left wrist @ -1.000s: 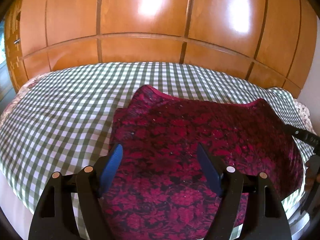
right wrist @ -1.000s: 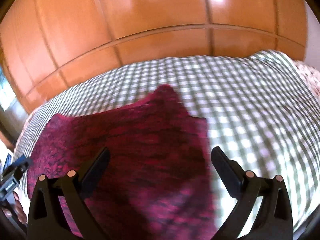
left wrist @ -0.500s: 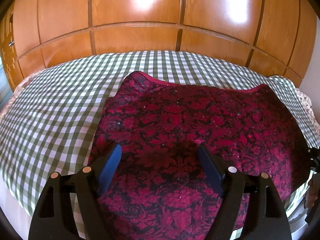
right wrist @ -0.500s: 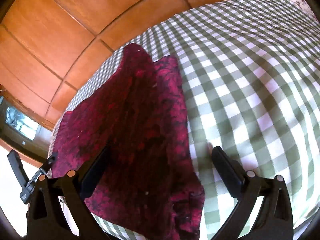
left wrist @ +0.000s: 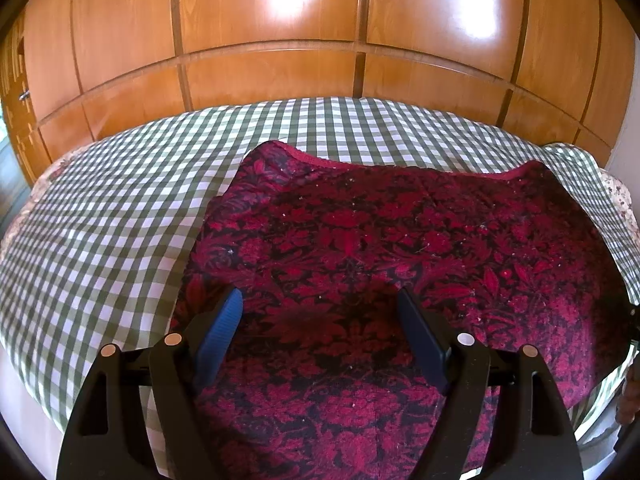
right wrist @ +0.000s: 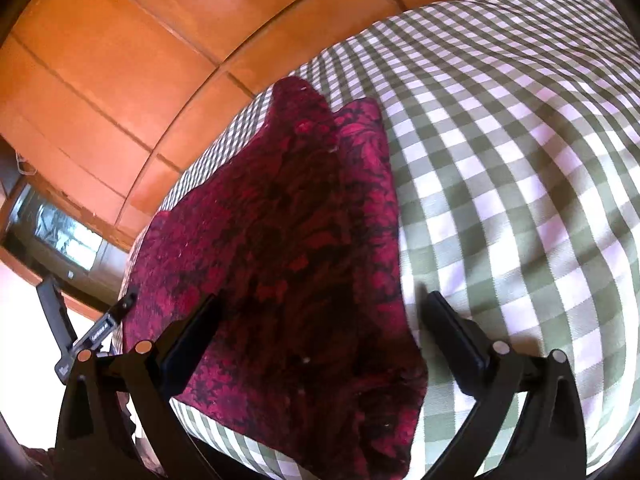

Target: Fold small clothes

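Note:
A dark red floral garment [left wrist: 380, 240] lies spread flat on the green-and-white checked bedspread [left wrist: 100, 220]. My left gripper [left wrist: 320, 298] hovers open over the garment's near left part, with nothing pinched between its blue-padded fingers. In the right wrist view, the garment [right wrist: 280, 200] runs away from its near right corner. My right gripper [right wrist: 322, 300] is low over that corner and its jaws are closing. The left finger is over the cloth and the right finger over the checked bedspread [right wrist: 520, 160]. The garment's edge lies between them, and the pads do not press on it.
Polished wooden wardrobe doors [left wrist: 280, 40] rise just behind the bed. The bed's near edge runs under both grippers. Part of the left gripper's black frame [right wrist: 92, 332] shows at the left of the right wrist view. Bare bedspread lies left and right of the garment.
My right gripper has dropped and rolled toward the garment's near right corner, and its fingers have drawn a little closer. The left gripper has stayed almost still.

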The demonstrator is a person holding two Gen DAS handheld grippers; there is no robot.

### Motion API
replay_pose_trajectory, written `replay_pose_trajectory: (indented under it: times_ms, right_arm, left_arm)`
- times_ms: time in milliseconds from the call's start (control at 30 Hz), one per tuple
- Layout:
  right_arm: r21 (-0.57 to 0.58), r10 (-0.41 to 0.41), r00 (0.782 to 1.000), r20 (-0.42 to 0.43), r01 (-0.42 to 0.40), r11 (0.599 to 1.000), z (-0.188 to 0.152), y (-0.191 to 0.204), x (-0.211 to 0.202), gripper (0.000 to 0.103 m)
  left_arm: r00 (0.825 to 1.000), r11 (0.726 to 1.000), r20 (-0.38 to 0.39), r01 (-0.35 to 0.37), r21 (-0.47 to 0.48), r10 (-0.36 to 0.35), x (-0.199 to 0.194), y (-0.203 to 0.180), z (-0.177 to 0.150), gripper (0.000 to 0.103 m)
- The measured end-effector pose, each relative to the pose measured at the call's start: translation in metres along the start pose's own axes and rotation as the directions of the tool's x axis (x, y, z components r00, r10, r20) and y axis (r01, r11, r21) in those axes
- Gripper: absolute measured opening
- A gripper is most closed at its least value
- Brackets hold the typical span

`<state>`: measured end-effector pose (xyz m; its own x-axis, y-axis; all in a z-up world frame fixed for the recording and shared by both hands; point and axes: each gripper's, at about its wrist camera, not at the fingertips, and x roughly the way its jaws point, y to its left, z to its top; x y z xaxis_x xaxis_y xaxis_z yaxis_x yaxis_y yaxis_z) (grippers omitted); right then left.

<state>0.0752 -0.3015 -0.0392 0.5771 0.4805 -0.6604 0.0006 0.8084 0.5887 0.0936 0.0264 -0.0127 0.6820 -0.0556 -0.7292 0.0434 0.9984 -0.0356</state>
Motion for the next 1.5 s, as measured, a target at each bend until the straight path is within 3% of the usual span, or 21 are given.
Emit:
replay_pose_trajectory:
  times_ms: [100, 167, 267, 333, 433, 500, 600, 733, 967, 1033, 1300, 1400, 1500]
  right_arm:
    - [-0.007, 0.029, 0.999, -0.033, -0.029, 1.000, -0.002, 0.003, 0.003, 0.065]
    - [0.002, 0.045, 0.998, -0.039, -0.045, 0.999, 0.002, -0.001, 0.006, 0.065]
    - [-0.002, 0.073, 0.996, -0.042, -0.073, 0.997, 0.003, 0.000, 0.014, 0.078]
    - [-0.059, 0.049, 0.998, -0.048, -0.051, 0.997, 0.001, 0.011, 0.019, 0.088]
    - [-0.113, -0.023, 0.998, -0.050, 0.017, 0.993, 0.000, 0.024, 0.026, 0.087]
    - [-0.096, -0.010, 0.998, -0.066, 0.004, 0.995, 0.002, 0.025, 0.026, 0.068]
    - [-0.075, 0.007, 0.997, -0.075, -0.012, 0.997, 0.004, 0.024, 0.021, 0.055]
    - [-0.068, 0.008, 0.998, -0.059, -0.012, 0.998, 0.007, 0.033, 0.015, 0.047]
    - [-0.115, 0.075, 0.997, -0.006, -0.075, 0.991, 0.021, 0.076, -0.003, 0.038]
    - [-0.148, 0.095, 0.996, 0.003, -0.093, 0.985, 0.024, 0.090, -0.006, 0.037]
    - [-0.313, 0.173, 0.985, -0.025, -0.171, 0.934, 0.023, 0.172, 0.015, 0.037]
    - [-0.375, 0.171, 0.984, -0.043, -0.174, 0.910, 0.019, 0.201, 0.033, 0.037]
    - [-0.447, 0.156, 0.986, -0.063, -0.168, 0.879, 0.011, 0.228, 0.051, 0.036]
  left_arm:
    - [1.000, 1.000, 0.000, -0.008, 0.004, 0.008, 0.001, -0.001, 0.000, 0.078]
    - [1.000, 1.000, -0.001, -0.013, 0.007, 0.013, 0.003, -0.002, 0.000, 0.078]
    - [1.000, 1.000, -0.002, -0.018, 0.012, 0.018, 0.004, -0.004, 0.001, 0.079]
    - [1.000, 1.000, -0.002, -0.024, 0.015, 0.024, 0.005, -0.005, 0.001, 0.079]
    - [1.000, 1.000, -0.001, -0.026, 0.013, 0.026, 0.004, -0.004, 0.001, 0.079]
    - [1.000, 1.000, -0.002, -0.020, 0.003, 0.020, 0.003, -0.002, 0.001, 0.079]
    - [1.000, 1.000, -0.004, 0.000, -0.028, 0.000, 0.000, 0.005, 0.002, 0.075]
    - [1.000, 0.999, -0.006, 0.018, -0.049, -0.019, -0.003, 0.011, 0.002, 0.068]
    - [0.995, 0.996, -0.045, 0.088, -0.034, -0.089, 0.002, 0.012, 0.002, 0.067]
    - [0.987, 0.987, -0.061, 0.144, -0.064, -0.148, 0.004, 0.017, 0.004, 0.067]
    - [0.960, 0.958, -0.058, 0.267, -0.108, -0.274, 0.000, 0.032, 0.005, 0.066]
    - [0.923, 0.906, -0.003, 0.378, -0.191, -0.385, -0.015, 0.056, 0.011, 0.061]
    - [0.900, 0.870, 0.075, 0.435, -0.233, -0.430, -0.037, 0.075, 0.016, 0.061]
